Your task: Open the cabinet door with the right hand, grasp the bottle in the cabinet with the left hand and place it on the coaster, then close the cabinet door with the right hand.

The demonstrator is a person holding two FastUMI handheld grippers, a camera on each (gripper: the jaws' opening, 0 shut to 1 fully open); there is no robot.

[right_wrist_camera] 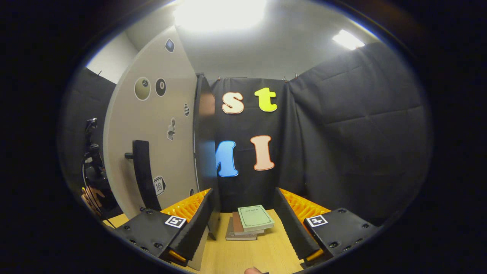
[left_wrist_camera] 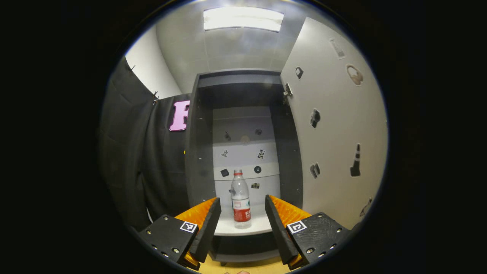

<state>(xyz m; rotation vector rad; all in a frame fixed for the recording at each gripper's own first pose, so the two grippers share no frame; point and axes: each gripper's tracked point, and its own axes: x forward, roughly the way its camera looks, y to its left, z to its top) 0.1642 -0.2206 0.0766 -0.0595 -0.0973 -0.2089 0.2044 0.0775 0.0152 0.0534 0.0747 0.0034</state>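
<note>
Your left gripper (left_wrist_camera: 242, 213) is spread wide and empty, the bottle (left_wrist_camera: 240, 199) standing upright at twelve o'clock on the cabinet's (left_wrist_camera: 198, 152) white shelf, framed between the fingers but apart from them. Your right gripper (right_wrist_camera: 243, 215) gapes open too, holding nothing, with the cabinet door (right_wrist_camera: 159, 133) swung open at ten o'clock and a stack of books (right_wrist_camera: 249, 222) on the table (right_wrist_camera: 258, 255) dead ahead. At nine o'clock, what may be a hand is too dim to call.

Your bottle (left_wrist_camera: 240, 199) is clear plastic with a red cap and a red-and-white label, standing on a white shelf (left_wrist_camera: 243, 227) inside a dark grey cabinet (left_wrist_camera: 198, 125). Your open cabinet door (left_wrist_camera: 335, 129) is pale grey-white, dotted with black and tan stickers. On your light wooden table (right_wrist_camera: 251, 253) sits a stack of books (right_wrist_camera: 249, 224), the top cover pale green, brown and grey beneath. Your door handle (right_wrist_camera: 144, 173) is black.
</note>
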